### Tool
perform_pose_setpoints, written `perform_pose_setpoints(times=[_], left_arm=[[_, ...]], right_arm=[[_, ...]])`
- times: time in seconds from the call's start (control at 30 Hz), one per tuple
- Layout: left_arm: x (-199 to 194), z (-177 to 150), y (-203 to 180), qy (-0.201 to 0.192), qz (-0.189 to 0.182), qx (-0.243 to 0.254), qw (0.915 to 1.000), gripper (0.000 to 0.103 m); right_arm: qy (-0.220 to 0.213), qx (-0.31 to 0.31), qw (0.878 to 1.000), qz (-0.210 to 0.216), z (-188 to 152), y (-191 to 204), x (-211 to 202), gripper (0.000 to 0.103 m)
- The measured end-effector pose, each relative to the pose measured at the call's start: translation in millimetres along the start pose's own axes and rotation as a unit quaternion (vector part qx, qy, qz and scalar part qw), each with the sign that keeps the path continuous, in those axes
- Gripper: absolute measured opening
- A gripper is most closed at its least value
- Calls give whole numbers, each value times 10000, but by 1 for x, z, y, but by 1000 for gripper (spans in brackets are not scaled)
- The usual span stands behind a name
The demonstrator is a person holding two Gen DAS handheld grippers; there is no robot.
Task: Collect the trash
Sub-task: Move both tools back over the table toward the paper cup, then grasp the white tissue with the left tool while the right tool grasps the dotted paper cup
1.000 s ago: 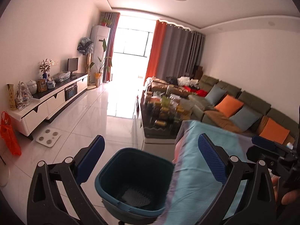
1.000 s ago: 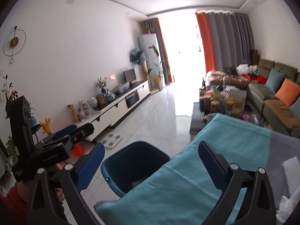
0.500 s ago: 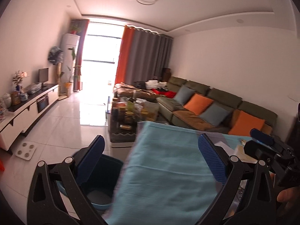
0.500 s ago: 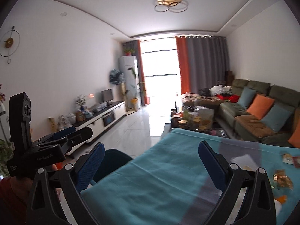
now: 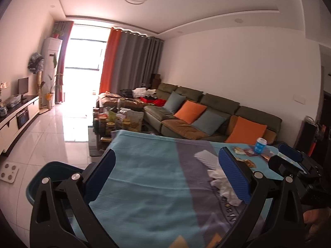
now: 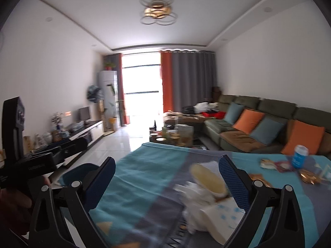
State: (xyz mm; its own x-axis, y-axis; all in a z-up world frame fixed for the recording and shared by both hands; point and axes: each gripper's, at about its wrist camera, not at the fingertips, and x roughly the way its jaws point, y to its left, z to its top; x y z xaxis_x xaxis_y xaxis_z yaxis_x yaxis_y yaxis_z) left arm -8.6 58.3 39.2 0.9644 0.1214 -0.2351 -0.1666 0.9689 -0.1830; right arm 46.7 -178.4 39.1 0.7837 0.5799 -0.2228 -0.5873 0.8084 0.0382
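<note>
1. Left gripper (image 5: 165,177) jaws spread wide, nothing between them; it hovers over the teal part of the tablecloth (image 5: 149,186) covering the table.
2. Right gripper (image 6: 167,184) also spread wide, nothing held, above the same cloth; its body shows at the right edge of the left wrist view, above a bit of the holder's fingers.
3. Trash bin (image 5: 51,177), dark teal, stands on the floor off the table's left edge, partly hidden behind the left gripper's left finger; in the right wrist view only part of its rim (image 6: 82,171) shows.
4. Crumpled white tissue (image 5: 221,184) lies on the grey band of the cloth, just beside the left gripper's right finger, partly behind it.
5. Right wrist view: paper cup (image 6: 209,179) lying on its side, pale yellow inside, next to white crumpled paper (image 6: 200,212); this area is motion-blurred, details unclear.
6. Blue can (image 6: 299,157) stands upright near the table's far right, with small snack wrappers (image 6: 277,164) flat beside it and gold wrapper bits nearer the camera.
7. Background: green sofa (image 5: 206,111) with orange and grey-blue cushions, cluttered coffee table (image 5: 115,119), white TV unit (image 6: 86,132), orange and grey curtains (image 6: 186,78).
</note>
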Motion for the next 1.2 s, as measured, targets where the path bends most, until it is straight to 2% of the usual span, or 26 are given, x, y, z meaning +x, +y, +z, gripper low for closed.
perform_pose_setpoints(times=[0.2,0.43,0.63,0.87,1.0,1.2], left_arm=[[9,-11,-30,64,-342,251,9991,98],[15,-26,-55,197,-650,416,9968,98],[21,-34,-65,281,-745,553,9953,98],[28,-36,-70,381,-756,612,9945,98],[29,-36,-71,409,-760,653,9941,98],[47,-46,-71,724,-807,677,9918,98]], right_arm=[[77,106,9985,-531,-13,-25,-16,96],[237,39,9966,-794,-24,-41,-27,96],[377,-53,9949,-935,-31,-51,-34,96],[535,-57,9942,-927,-36,-60,-31,96],[765,-210,9934,-823,-41,-62,-23,96],[1157,-654,9896,-556,-46,-65,-5,96]])
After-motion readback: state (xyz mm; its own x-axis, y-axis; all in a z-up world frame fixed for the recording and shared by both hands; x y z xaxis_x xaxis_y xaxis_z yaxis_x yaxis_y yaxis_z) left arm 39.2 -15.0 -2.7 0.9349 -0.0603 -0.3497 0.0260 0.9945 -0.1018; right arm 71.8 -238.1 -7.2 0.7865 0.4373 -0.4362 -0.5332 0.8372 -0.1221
